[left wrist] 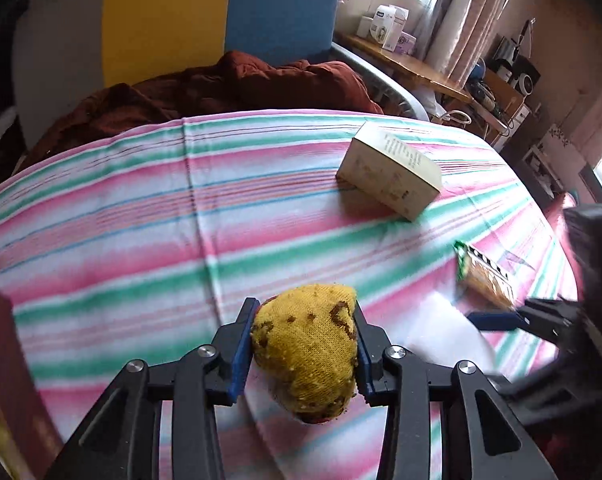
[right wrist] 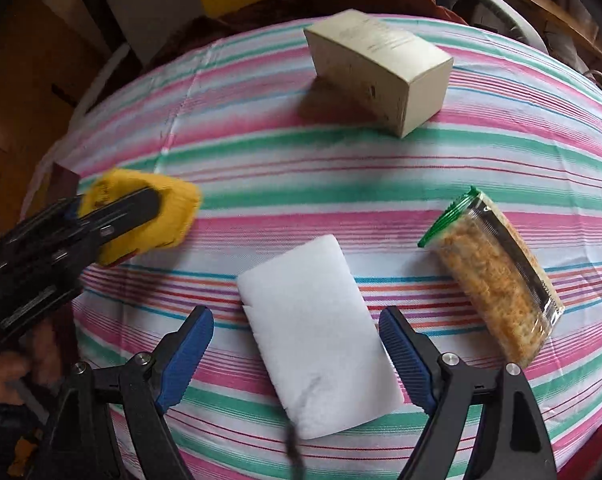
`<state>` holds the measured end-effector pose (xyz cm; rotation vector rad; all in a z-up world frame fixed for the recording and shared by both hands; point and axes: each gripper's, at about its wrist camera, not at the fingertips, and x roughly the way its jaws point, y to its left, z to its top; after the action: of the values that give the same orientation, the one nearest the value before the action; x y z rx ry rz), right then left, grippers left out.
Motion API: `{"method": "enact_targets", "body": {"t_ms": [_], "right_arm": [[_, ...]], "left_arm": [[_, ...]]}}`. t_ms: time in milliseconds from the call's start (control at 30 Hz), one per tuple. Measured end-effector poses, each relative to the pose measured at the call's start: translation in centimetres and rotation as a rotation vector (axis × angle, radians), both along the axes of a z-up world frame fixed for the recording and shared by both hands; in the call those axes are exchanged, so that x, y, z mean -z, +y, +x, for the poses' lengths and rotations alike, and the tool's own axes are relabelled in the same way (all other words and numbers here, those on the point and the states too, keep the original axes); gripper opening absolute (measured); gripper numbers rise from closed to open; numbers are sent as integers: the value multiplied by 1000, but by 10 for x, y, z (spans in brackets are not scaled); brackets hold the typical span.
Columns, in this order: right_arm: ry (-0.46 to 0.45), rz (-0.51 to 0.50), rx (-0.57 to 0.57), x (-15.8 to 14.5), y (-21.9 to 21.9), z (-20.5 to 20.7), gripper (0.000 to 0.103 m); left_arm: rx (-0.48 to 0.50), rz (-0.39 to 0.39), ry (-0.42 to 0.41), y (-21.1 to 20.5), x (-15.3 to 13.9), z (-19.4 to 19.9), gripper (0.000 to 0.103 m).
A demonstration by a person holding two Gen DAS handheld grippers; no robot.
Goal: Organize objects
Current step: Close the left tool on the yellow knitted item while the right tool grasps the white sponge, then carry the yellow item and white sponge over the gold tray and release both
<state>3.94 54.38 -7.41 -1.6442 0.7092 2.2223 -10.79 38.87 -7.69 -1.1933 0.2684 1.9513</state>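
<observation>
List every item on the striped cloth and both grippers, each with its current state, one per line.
left gripper: shut on the yellow knitted pouch.
yellow knitted pouch: squeezed between the blue pads.
right gripper: open, straddling the white foam block without touching it.
white foam block: lying flat, not gripped.
cream box: closed, resting on the cloth.
snack packet: sealed, lying flat.
striped cloth: spread out.

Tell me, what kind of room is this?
Probably a bedroom or living room in someone's home. A striped cloth covers the surface, a rumpled brown blanket lies behind it, and curtains hang by a window next to a cluttered wooden shelf.
</observation>
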Motion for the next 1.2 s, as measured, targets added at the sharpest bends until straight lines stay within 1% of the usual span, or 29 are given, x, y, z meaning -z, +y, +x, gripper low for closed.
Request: {"method": "enact_targets", "body": {"t_ms": [100,167,300,500,667,1033,1200], "right_arm": [[-20,4,-7,3,-1,-2,86],[-26,10,-6,4,-1,-2,83],[-46,63,-2,3,-2,-3,67],[-59,114,-24,2,-9,-7,64],[-53,117,-21,1,-10,-6,64],[-50,125,-6,3,0,-5,64],[-88,176,-23,6,-6,-9,64]], "left_arm": [[-5,9,25,-17,-9,14,43],[0,19,57,-27,-19,25,43],[-5,33,124,-46,-38,40,43],[-46,54,207,-88,-65,60,44],[-89,54,257,-123,-75,73,44],[-191,64,248,-190,-72,75,44],[-233,74,215,-220,-65,70,44]]}}
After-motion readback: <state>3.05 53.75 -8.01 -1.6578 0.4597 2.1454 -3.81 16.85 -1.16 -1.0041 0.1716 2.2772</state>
